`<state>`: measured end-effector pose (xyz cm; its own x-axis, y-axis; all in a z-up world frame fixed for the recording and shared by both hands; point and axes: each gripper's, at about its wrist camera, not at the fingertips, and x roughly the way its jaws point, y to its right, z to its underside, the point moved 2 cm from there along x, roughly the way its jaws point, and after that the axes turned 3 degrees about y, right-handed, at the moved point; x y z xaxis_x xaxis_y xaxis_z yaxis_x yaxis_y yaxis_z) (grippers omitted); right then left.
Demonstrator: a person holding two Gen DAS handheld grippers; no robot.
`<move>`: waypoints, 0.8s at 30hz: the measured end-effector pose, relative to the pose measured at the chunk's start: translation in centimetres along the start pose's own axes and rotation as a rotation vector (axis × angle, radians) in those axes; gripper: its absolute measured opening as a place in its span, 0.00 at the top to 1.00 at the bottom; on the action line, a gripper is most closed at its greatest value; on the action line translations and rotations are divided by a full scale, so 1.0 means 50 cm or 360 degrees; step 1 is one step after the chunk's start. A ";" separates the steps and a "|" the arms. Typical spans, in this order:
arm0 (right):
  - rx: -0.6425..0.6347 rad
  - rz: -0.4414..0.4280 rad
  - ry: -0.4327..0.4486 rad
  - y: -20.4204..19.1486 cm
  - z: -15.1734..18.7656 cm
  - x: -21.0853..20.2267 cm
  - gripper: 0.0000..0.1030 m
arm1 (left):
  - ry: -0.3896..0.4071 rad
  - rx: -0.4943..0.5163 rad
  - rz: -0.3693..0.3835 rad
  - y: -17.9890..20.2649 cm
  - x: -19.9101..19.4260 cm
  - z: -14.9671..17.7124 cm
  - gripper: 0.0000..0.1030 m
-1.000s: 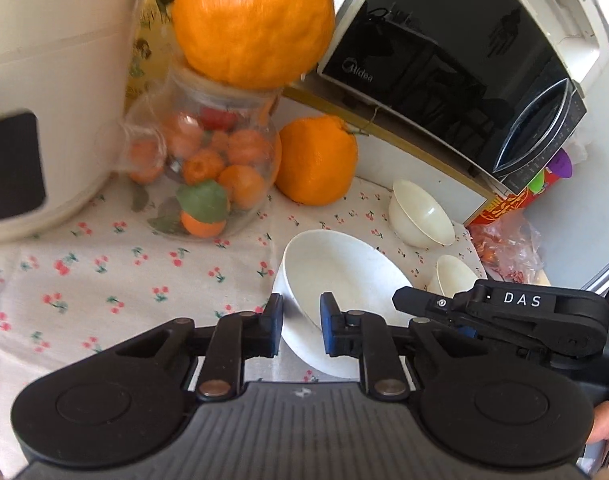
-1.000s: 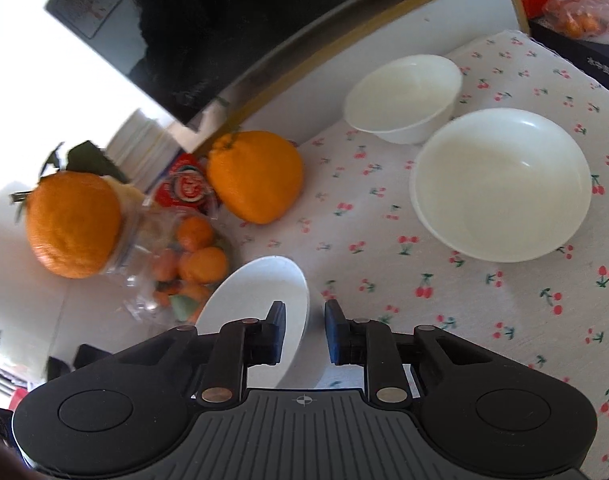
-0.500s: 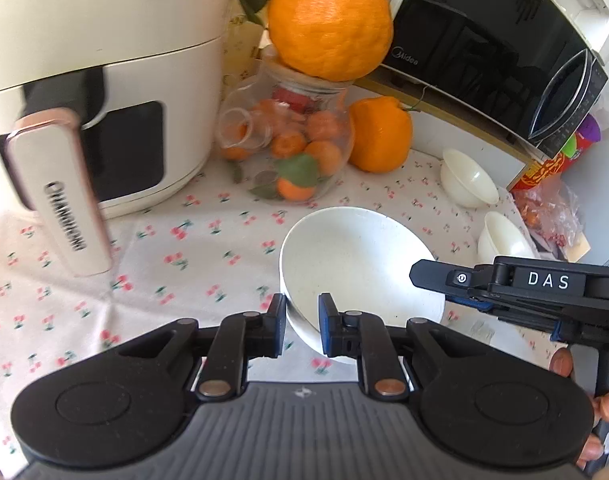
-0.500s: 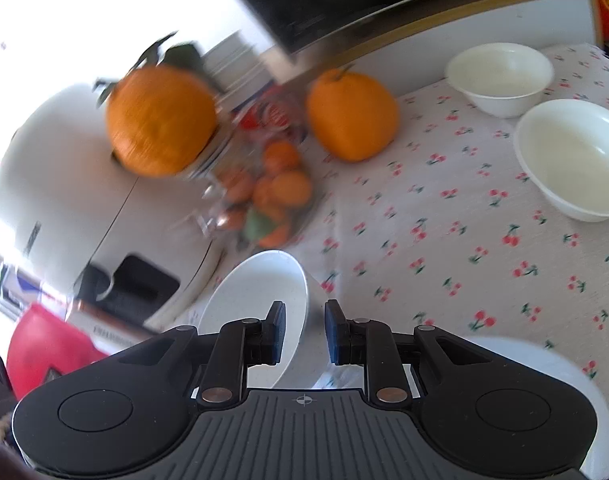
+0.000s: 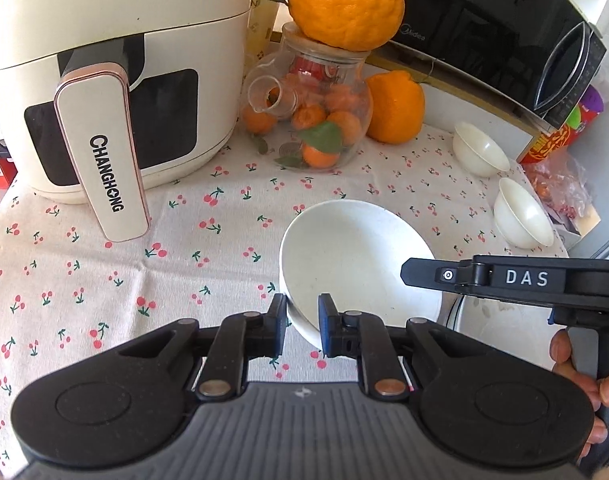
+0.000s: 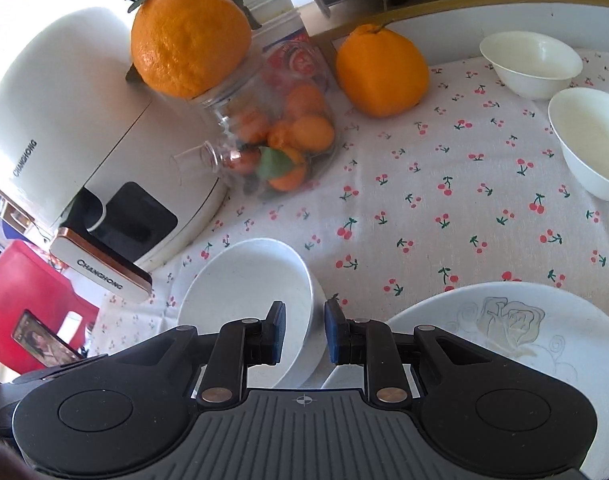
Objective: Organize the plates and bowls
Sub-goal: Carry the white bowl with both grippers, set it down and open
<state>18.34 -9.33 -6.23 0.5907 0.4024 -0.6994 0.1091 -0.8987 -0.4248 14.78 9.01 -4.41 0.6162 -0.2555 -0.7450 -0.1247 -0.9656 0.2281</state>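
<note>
A white bowl [image 5: 356, 256] hangs tilted just over the cherry-print tablecloth [image 5: 104, 280]. My left gripper [image 5: 300, 324] is shut on its near rim. My right gripper [image 6: 304, 332] is shut on the rim of the same bowl [image 6: 244, 300]; in the left wrist view it [image 5: 408, 274] reaches in from the right over the bowl's edge. A white plate [image 6: 504, 320] with an embossed rose lies right of the bowl, and shows again as the plate [image 5: 500, 324] under the right gripper. Two small white bowls [image 6: 530, 64] [image 6: 592, 140] stand at the far right.
A white air fryer [image 5: 104, 80] stands at the far left. Beside it is a glass jar [image 5: 308, 120] of small oranges with a big orange [image 5: 344, 0] on top, and another orange [image 5: 396, 108]. A black microwave [image 5: 496, 32] sits at the back right. A red chair [image 6: 24, 292] is off the table's left.
Both grippers have carried the bowl left and back from the jar and microwave. The air fryer and the rose plate have come into view. Both grips are unchanged.
</note>
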 end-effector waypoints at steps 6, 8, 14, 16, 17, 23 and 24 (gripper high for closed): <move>0.0017 -0.0007 -0.0003 0.003 -0.001 0.000 0.80 | -0.0005 -0.0011 0.0013 -0.001 0.000 -0.002 0.83; 0.0024 -0.0010 -0.0005 0.003 -0.002 0.001 0.79 | -0.0003 -0.0010 0.0012 -0.001 0.000 -0.003 0.81; 0.0032 -0.0010 0.0008 0.004 -0.004 -0.001 0.77 | 0.0012 -0.0031 0.0011 -0.004 -0.003 -0.010 0.74; 0.0032 -0.0014 0.0013 0.004 -0.005 -0.003 0.76 | 0.0017 -0.0037 0.0013 -0.004 -0.006 -0.014 0.68; 0.0031 -0.0015 0.0016 0.004 -0.005 -0.004 0.76 | 0.0022 -0.0042 0.0015 -0.004 -0.007 -0.016 0.66; 0.0047 -0.0031 0.0048 0.011 -0.019 -0.020 0.65 | 0.0076 -0.0040 0.0015 0.007 -0.017 -0.033 0.49; 0.0056 -0.0035 0.0056 0.013 -0.022 -0.024 0.61 | 0.0089 -0.0039 0.0013 0.010 -0.017 -0.036 0.47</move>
<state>18.59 -10.57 -5.03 0.6161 0.4151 -0.6694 0.0948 -0.8828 -0.4601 15.59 8.85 -2.51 0.6576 -0.2597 -0.7072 -0.1113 -0.9619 0.2497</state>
